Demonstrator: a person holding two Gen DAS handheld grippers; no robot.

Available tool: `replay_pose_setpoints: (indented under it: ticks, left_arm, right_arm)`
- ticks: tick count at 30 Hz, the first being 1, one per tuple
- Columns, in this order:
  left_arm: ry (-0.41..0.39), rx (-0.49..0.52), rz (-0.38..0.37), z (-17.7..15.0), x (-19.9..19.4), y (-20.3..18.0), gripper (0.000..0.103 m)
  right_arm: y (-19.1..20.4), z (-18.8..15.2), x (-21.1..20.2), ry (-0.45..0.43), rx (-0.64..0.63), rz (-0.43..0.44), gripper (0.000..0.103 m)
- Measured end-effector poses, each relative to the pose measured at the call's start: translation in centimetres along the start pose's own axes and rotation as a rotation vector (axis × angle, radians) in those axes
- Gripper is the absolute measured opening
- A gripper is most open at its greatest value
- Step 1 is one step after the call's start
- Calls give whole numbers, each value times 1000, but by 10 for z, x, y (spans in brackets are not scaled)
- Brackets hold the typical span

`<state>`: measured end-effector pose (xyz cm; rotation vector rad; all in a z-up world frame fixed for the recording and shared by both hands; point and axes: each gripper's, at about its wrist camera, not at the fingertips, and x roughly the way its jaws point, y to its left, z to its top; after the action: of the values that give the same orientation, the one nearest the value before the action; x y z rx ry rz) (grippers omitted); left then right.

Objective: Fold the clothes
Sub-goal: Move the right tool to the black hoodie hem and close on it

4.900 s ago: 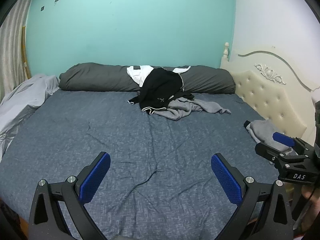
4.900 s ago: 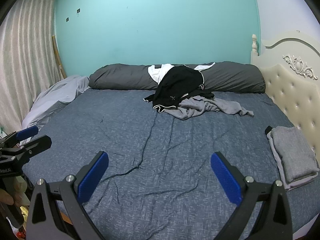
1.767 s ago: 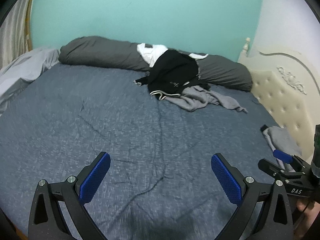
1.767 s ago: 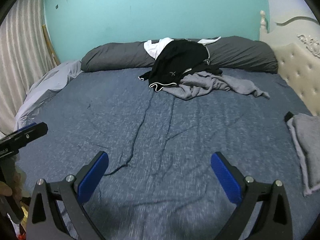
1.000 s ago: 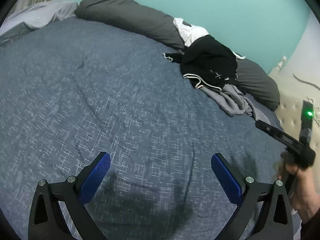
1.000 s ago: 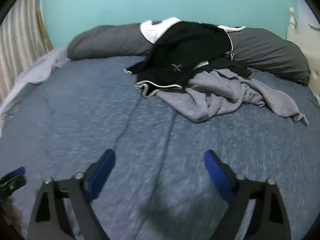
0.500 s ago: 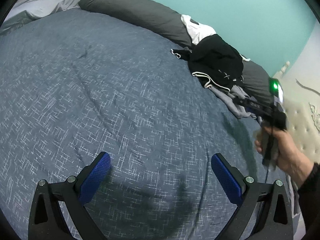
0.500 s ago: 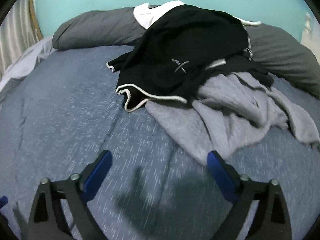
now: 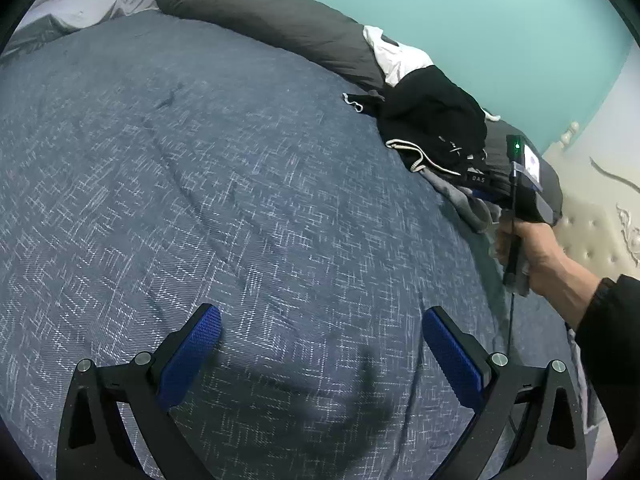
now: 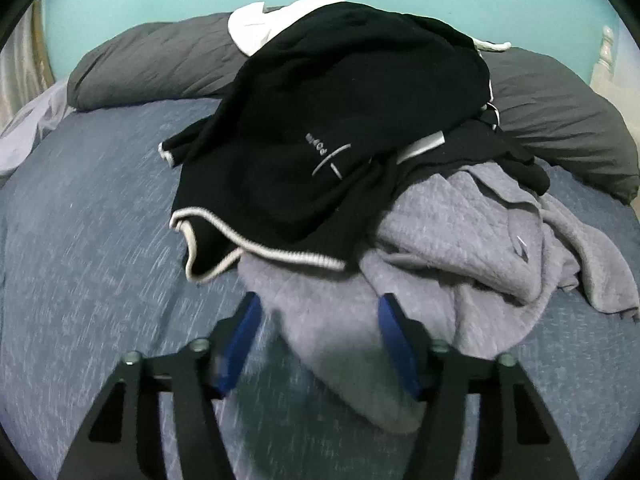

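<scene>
Your grey garment (image 10: pixel 448 240) lies crumpled on the blue bedspread (image 10: pixel 80 240), half under a black garment (image 10: pixel 320 120) with pale trim; a white one (image 10: pixel 260 28) peeks behind, three in all. The grey one sprawls sideways, one end toward your right gripper (image 10: pixel 320 344), whose jaws are closing around that hem. Your left gripper (image 9: pixel 320 356) gapes wide over bare bedspread.

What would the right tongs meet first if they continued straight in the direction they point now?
Most likely the grey garment: its near edge already lies between the closing right tongs, whose pads do not yet seem to press it. The black garment lies on top of it further on. Depth is hard to judge here.
</scene>
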<state>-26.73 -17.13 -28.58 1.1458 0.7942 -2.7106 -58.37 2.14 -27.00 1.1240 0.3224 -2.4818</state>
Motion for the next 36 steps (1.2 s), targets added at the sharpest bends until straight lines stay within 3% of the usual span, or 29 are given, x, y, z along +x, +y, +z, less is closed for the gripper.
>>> replay_pose_setpoints:
  ticks: [1,3,8,14,20,23,25,27,29,36]
  left_arm:
    - [-1,1,4,0,1,1,103]
    - [5,-1,4,-1,3,3,103]
    - [15,3,-5,-3,6,3,103]
    - [18,0,-9,-3,6,0,103]
    - [-3,-4,-28,-2,-6,-3,103]
    - [-13,-11,-30,-2,-10,-1,103]
    - [-8,-15,-33,-3,-8,0,103]
    - [-5,-10,-28,-3,-6,2,103]
    - [-1,-12,-19,-3,-2,6,103]
    - [29,-19,-5,-7,10,14,103]
  right_arm:
    - [1,2,3,-2,-6,1,50]
    - [3,5,8,-4,-18,0,24]
    - [3,11,11,-27,-20,8,2]
    - [15,12,-13,-92,-72,68,0]
    - [18,9,-44,-112,-112,84,0]
    - [9,10,-42,-77,-92,74,0]
    - [6,9,-34,-55,-85,54,6]
    - [5,8,-23,-47,-84,25,45]
    - [2,8,-9,-33,-47,51,61]
    - [-3,21,32,-38,72,91,61]
